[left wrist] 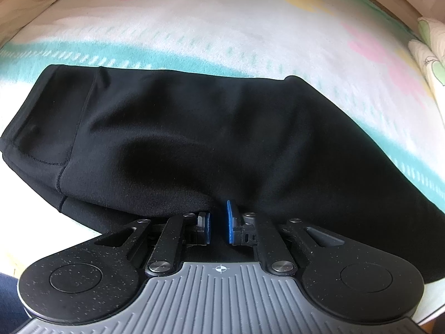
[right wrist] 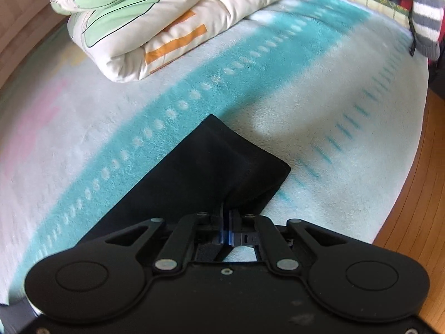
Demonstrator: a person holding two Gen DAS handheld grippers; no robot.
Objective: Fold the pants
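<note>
the black pants (left wrist: 178, 139) lie spread across a fleecy blanket (left wrist: 222, 33) with teal bands and pastel flowers, on what looks like a bed, and both hands have hold of the near edge of the cloth. the left tongs (left wrist: 218, 222) stand almost closed, with a narrow gap showing between their blue pads (left wrist: 230, 222); the fabric bunches over their tips, so i'd say they pinch a fold of it, though the bite itself is hidden under the cloth. the right tongs (right wrist: 226, 222) are pressed tight together on the pants (right wrist: 200, 167), down near a leg end, the cloth drawn up into a small ridge at the tips. to my eye this is the gathering step: the near edge caught at two places, ready to be lifted and carried over for a fold. the next move would call for both hands to rise together and keep the edge level and taut, then lay it square onto the far edge; a loose hold on the left could let the cloth slip and skew the fold. the left view shows the wide upper part of the garment with its seams, and little else but blanket. the right view shows the narrow leg end with its corners, and a folded quilt (right wrist: 155, 19) farther up the bed, well apart from the pants, a striped garment (right wrist: 425, 14) at the far corner, and wooden floor (right wrist: 417, 194) beside the bed.
</note>
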